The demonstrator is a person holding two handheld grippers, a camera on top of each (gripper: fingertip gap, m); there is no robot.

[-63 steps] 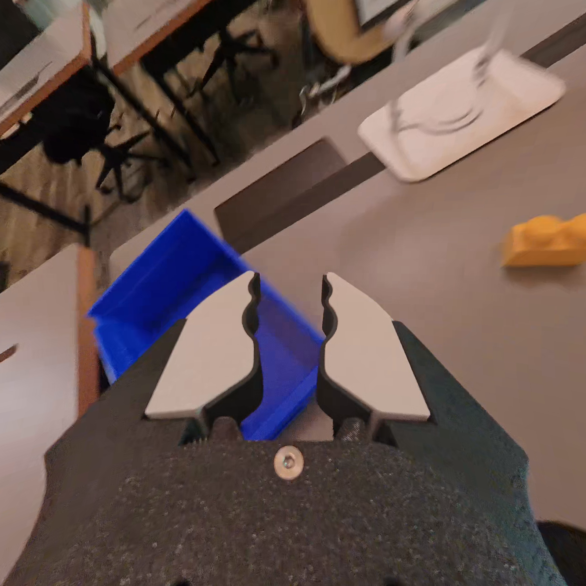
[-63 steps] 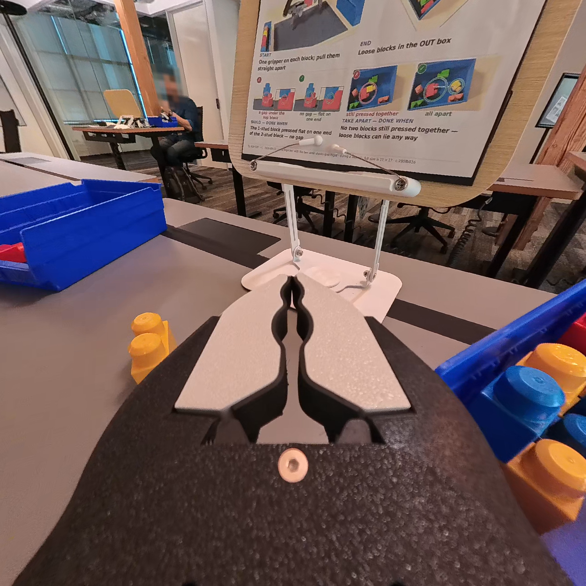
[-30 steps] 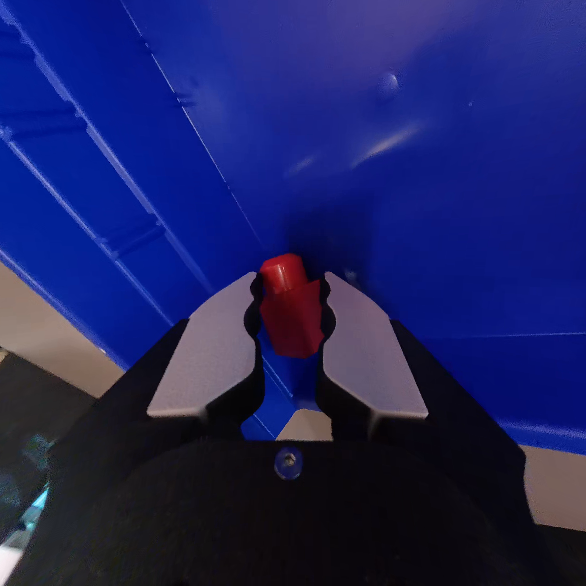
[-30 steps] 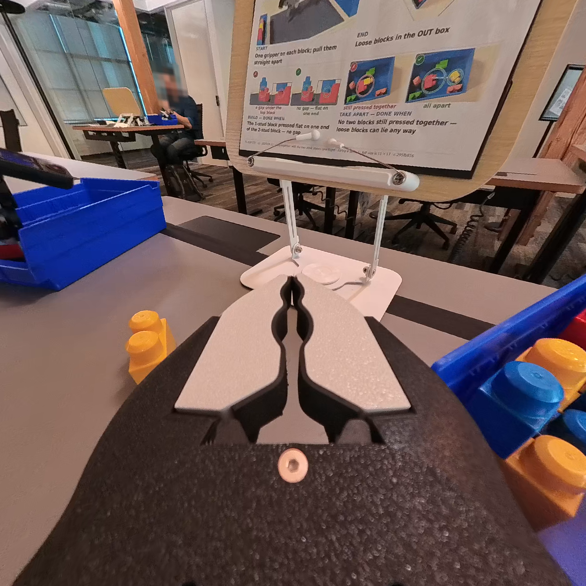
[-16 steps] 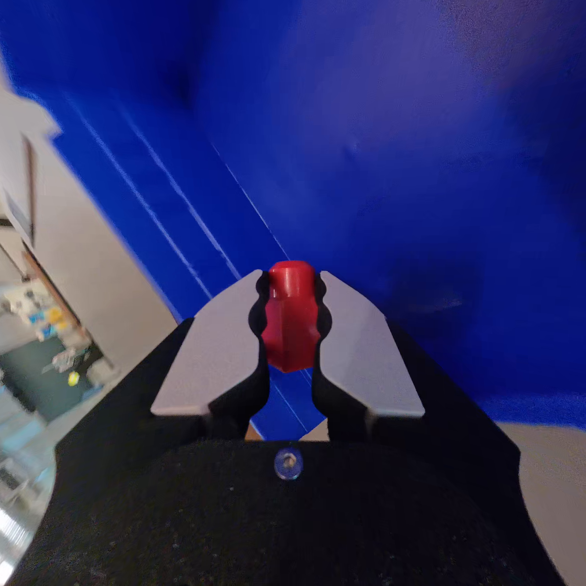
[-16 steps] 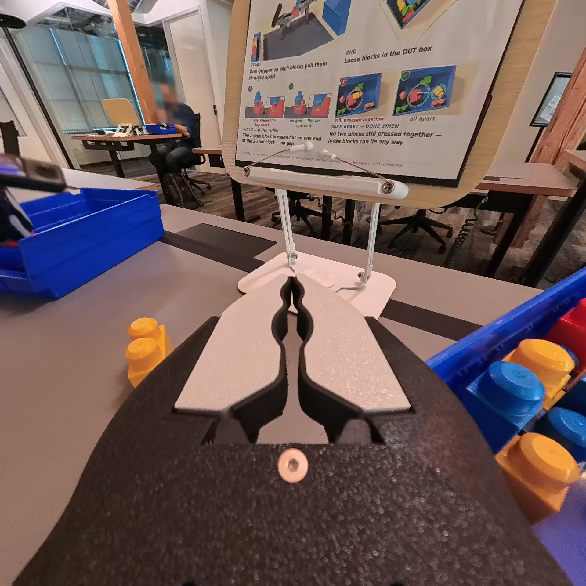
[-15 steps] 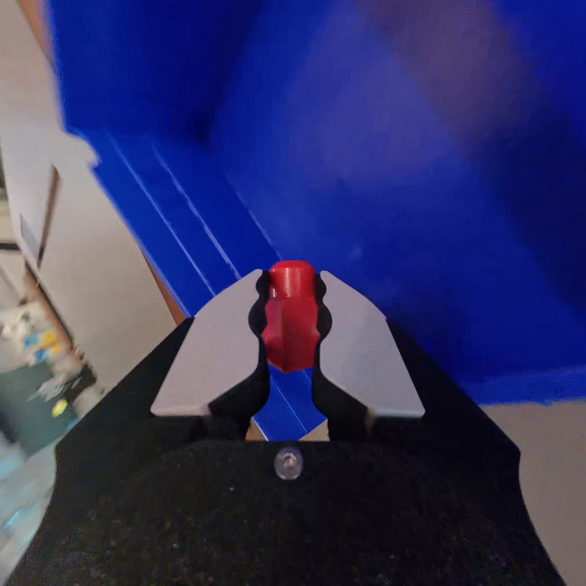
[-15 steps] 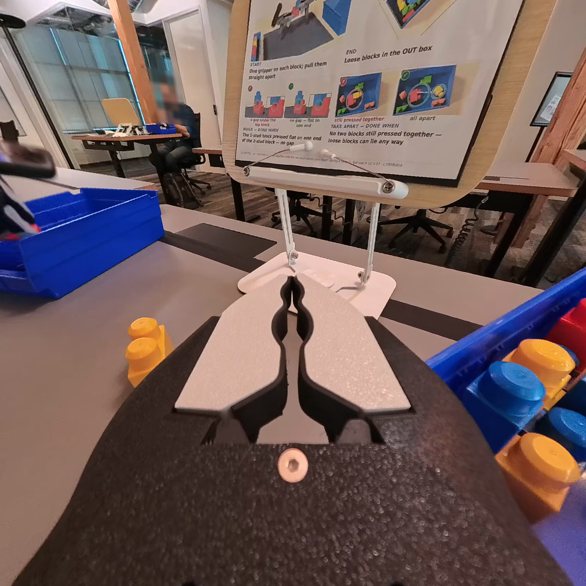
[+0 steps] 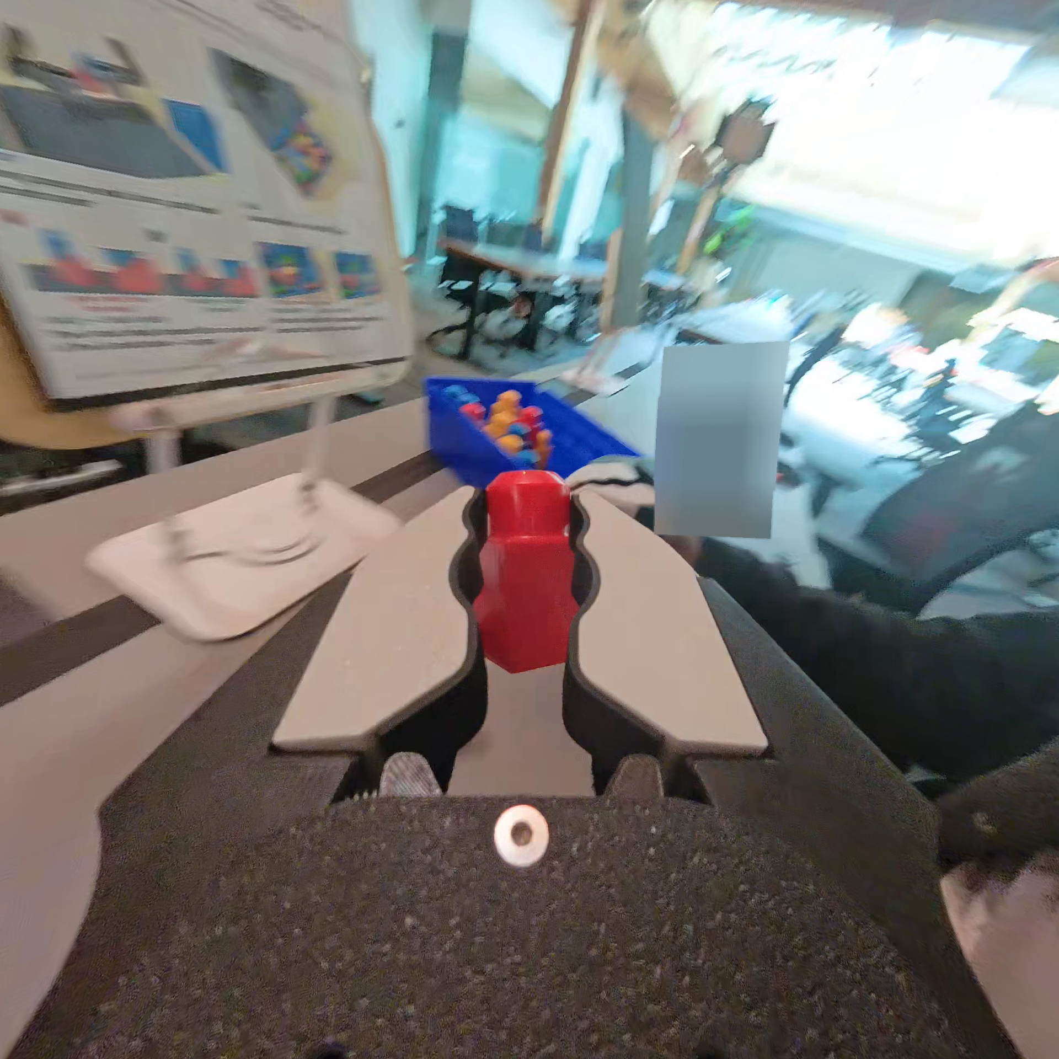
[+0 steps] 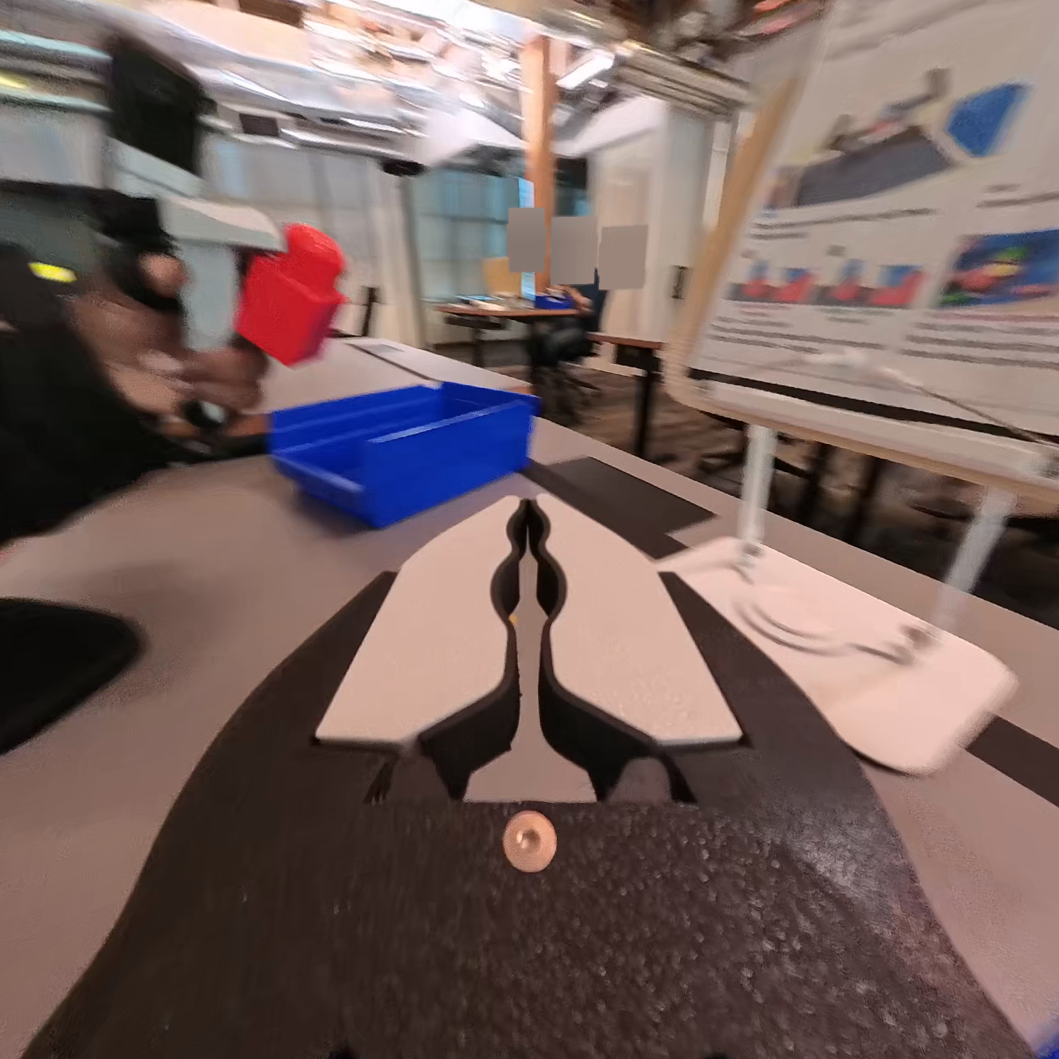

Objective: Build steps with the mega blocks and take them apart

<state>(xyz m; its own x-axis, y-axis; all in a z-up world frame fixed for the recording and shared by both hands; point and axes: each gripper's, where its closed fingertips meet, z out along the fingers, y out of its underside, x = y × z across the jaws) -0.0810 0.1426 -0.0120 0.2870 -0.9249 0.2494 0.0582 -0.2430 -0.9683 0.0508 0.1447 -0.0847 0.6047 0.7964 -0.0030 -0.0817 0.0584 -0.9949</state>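
Observation:
My left gripper (image 9: 524, 504) is shut on a red one-stud block (image 9: 524, 596) and holds it in the air above the grey table (image 9: 143, 745), stud pointing forward. The same red block (image 10: 289, 298) shows at the upper left of the right wrist view, held well above the table beside a grey finger (image 10: 223, 229) of the left gripper. My right gripper (image 10: 527, 510) is shut and empty, low over the table. A blue bin (image 9: 567, 441) with several red, yellow and blue blocks stands ahead of the left gripper. Both views are motion-blurred.
An empty blue bin (image 10: 401, 452) stands on the table ahead-left of my right gripper. An instruction board (image 10: 894, 240) on a white stand base (image 10: 831, 647) is to its right, and also shows in the left wrist view (image 9: 200, 200). A dark sleeve (image 9: 888, 659) reaches in from the right. Left tips to right tips: about 15 centimeters.
My left gripper closed on the red block inside the blue bin, lifted it out and swung toward the table's middle. My right gripper stayed shut and turned left, away from the full bin.

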